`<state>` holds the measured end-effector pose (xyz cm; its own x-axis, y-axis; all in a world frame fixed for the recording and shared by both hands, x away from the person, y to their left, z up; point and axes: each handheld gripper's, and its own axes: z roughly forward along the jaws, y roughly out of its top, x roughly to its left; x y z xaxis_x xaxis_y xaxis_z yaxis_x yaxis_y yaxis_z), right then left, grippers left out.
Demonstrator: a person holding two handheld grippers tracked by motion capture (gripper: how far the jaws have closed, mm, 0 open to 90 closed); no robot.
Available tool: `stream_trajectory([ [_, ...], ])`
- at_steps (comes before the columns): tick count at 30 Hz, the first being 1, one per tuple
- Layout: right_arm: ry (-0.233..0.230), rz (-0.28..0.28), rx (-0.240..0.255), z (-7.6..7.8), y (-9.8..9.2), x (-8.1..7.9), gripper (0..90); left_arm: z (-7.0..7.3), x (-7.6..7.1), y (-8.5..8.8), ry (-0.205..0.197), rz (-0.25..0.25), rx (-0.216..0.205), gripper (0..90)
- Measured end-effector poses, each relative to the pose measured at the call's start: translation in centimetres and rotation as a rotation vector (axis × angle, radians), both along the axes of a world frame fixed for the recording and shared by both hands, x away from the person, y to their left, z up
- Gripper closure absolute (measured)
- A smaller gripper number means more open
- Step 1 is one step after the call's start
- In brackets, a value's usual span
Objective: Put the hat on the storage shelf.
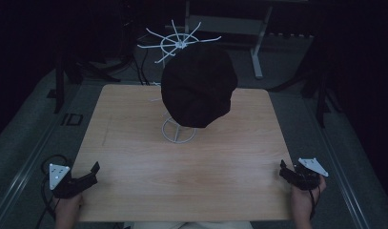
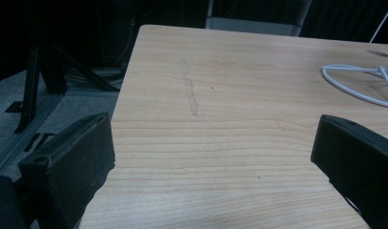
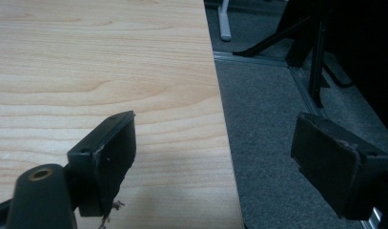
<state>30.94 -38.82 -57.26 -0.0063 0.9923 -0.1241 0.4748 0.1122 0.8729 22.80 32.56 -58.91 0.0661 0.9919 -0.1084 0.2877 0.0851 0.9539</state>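
A: At the near left corner of the wooden table (image 1: 134,157)?
B: Left gripper (image 1: 89,172), jaws spread wide, nothing between them, resting at the table's edge.

A: In the middle?
B: Black hat (image 1: 199,86) hanging on a white wire stand (image 1: 178,130), toward the far side, well apart from both grippers. Stand's round base (image 2: 353,81) flat on the wood.

A: On the right?
B: Right gripper (image 1: 288,172) at the near right corner, jaws wide apart and empty, one over the table, the other over grey carpet (image 3: 268,119).
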Motion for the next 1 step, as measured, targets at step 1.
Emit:
stream_trajectory([
  [1,0.002,0.003,0.001,0.0,0.0,0.02,15.1,0.0,0.0,0.0,0.0,0.0,-0.001,1.5],
])
